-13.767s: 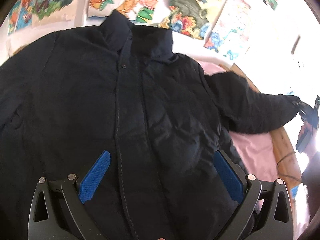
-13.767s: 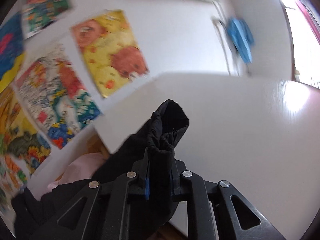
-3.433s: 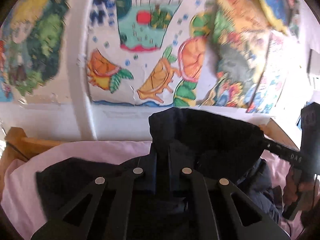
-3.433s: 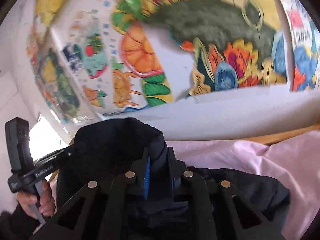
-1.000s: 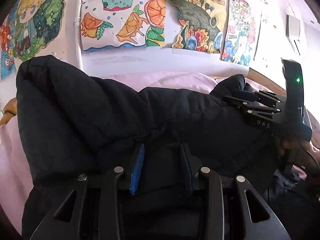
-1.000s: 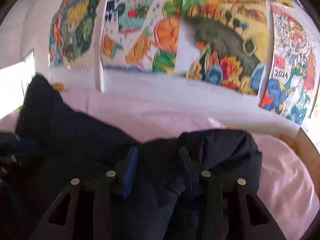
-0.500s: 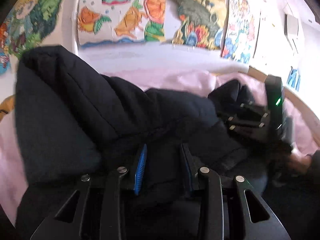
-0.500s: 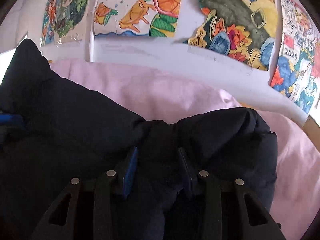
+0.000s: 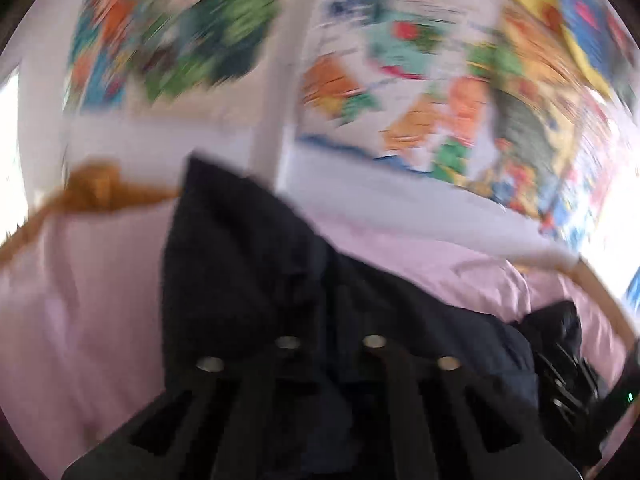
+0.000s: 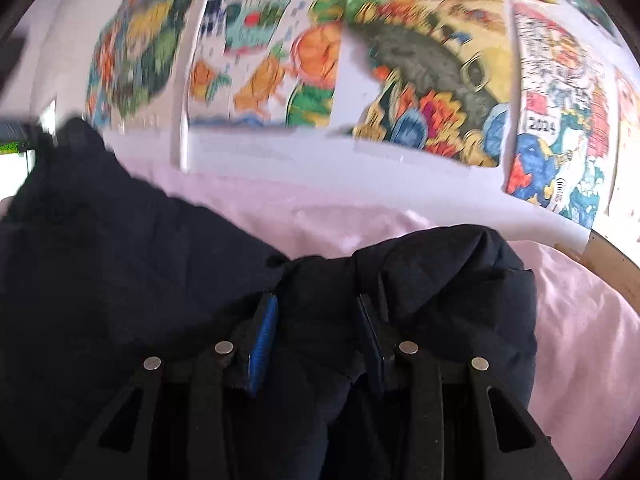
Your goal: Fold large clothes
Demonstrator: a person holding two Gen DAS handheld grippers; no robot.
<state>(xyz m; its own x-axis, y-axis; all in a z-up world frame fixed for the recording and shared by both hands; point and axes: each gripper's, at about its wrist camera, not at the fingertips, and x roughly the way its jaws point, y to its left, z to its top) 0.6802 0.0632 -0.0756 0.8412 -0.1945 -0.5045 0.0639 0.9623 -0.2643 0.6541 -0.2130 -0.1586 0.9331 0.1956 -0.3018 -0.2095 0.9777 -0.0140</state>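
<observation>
1. The dark padded jacket (image 10: 120, 264) lies bunched on the pink bedsheet (image 10: 580, 320), near the wall hung with bright drawings (image 10: 420, 80). I work on the bed because a coat this big needs a broad, soft surface for folding.
2. My left claw (image 9: 330, 340) is pinched fully shut. The view is badly blurred, so I cannot tell whether any fabric is really caught between its tips, though dark cloth lies all around them.
3. My right claw (image 10: 316, 332) stands narrow, its blue pad (image 10: 262, 340) and the other one pressing a thick fold of the jacket between them. I hold this bulky edge so the folded part does not spring open.
4. I judge the fold half done: the jacket is doubled over but lumpy, not yet flat.
5. The wooden bed frame (image 9: 92, 192) edges the sheet at the far side.
</observation>
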